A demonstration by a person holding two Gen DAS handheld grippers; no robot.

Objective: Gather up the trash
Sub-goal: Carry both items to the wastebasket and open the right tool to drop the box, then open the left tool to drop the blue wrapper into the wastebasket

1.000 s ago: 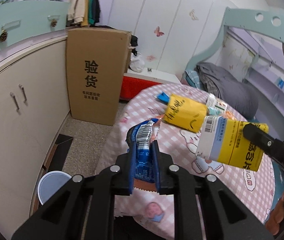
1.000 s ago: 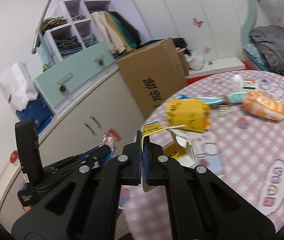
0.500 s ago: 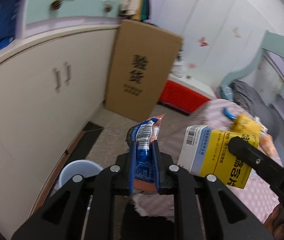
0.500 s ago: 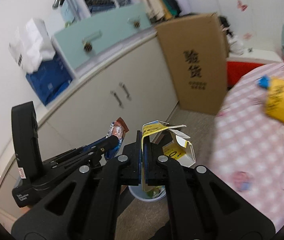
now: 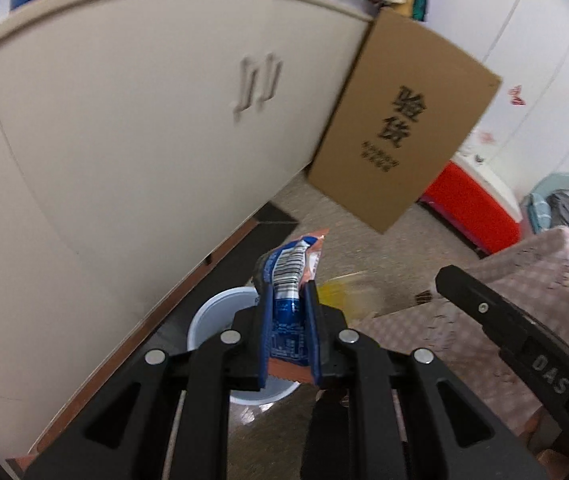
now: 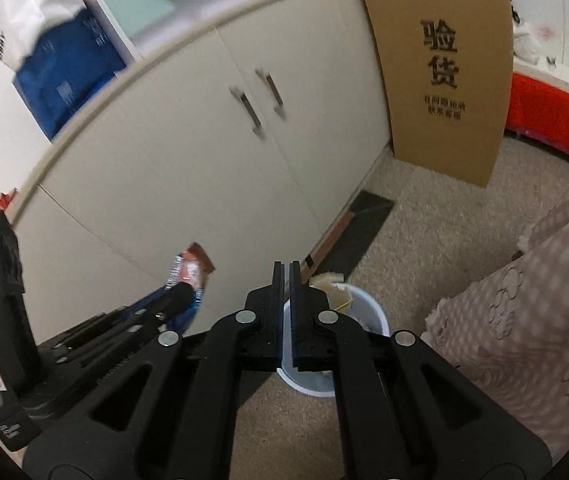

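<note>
So the right tongs just dropped the yellow carton into the white bin, jaws nearly closed, empty. Left tongs still clamp the blue wrapper, bin at 6 o'clock below; it looks next.

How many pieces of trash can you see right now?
2: the snack wrapper clamped in the left gripper, and the yellow carton at the bin rim. More may be hidden inside.

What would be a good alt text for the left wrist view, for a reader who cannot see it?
The left gripper, seen from behind, is shut on a blue and orange snack wrapper above a white trash bin on the speckled floor. Behind stand cream cabinet doors and a leaning cardboard box; a pink checked tablecloth and the right gripper's black arm fill the right side.
</note>
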